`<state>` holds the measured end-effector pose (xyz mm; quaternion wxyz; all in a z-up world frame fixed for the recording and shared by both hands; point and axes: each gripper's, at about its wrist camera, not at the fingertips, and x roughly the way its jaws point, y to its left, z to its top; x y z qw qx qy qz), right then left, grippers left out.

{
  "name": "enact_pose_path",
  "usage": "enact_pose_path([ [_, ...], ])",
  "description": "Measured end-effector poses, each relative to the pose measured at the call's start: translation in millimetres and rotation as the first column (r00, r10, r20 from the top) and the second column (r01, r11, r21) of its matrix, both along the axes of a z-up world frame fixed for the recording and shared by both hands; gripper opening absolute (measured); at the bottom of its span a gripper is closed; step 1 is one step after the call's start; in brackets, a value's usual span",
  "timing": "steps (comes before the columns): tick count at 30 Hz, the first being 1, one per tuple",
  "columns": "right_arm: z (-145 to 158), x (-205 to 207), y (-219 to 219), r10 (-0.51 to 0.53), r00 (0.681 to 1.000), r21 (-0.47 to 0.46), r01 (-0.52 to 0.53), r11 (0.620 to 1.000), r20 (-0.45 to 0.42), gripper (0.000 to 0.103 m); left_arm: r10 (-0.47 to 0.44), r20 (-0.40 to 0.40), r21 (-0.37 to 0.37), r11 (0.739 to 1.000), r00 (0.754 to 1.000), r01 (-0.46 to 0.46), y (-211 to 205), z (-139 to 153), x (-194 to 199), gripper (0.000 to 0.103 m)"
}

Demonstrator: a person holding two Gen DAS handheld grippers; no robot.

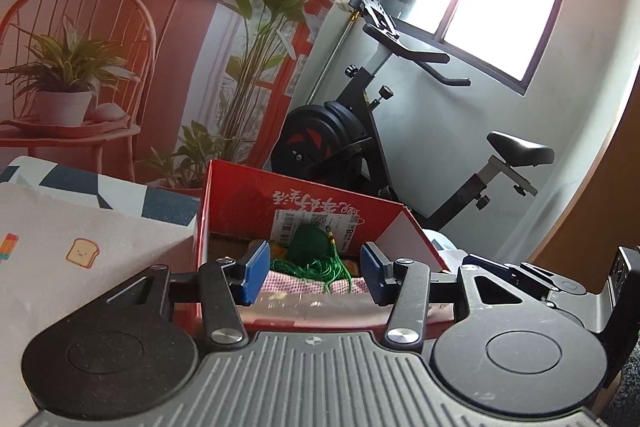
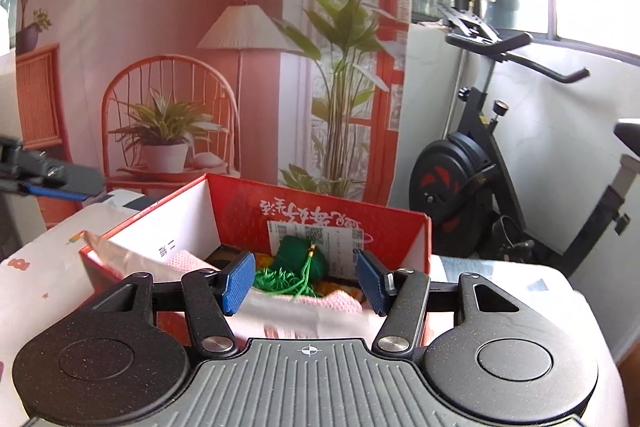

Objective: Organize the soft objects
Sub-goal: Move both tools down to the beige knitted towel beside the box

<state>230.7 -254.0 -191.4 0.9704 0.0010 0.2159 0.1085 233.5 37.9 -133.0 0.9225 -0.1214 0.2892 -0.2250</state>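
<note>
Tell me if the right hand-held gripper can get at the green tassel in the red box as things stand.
Probably yes. The right hand-held gripper is open and empty, aimed over the near wall of the red box. The green tassel lies on top of the pink cloth, uncovered, with nothing in between.

A red cardboard box point(image 2: 320, 219) stood open on a cloth-covered surface, with white inner side walls and a white printed label on its back wall. Inside it, a dark green soft object point(image 2: 298, 253) with a small gold bead lay near the back, and its bright green tassel threads point(image 2: 280, 283) spread forward. Under the threads lay a pink knitted cloth point(image 2: 340, 301). A pale crinkled wrapping point(image 2: 124, 255) hung over the box's left rim.
</note>
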Motion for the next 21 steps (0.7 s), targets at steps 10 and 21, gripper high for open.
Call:
enact_pose_path([
  [10,-29.8,-68.0,-27.8,-0.076,0.997,0.075,0.075,0.994,0.003,0.053,0.075,-0.118,-0.032,0.996,0.990,-0.079,21.6,-45.5,-42.9,0.054],
  [21,-103.1,-85.6,-24.1,-0.104,0.976,0.103,0.125,0.987,-0.194,0.053,0.105,-0.272,0.059,0.994,0.957,-0.093,10.4,-114.2,-44.6,0.053],
])
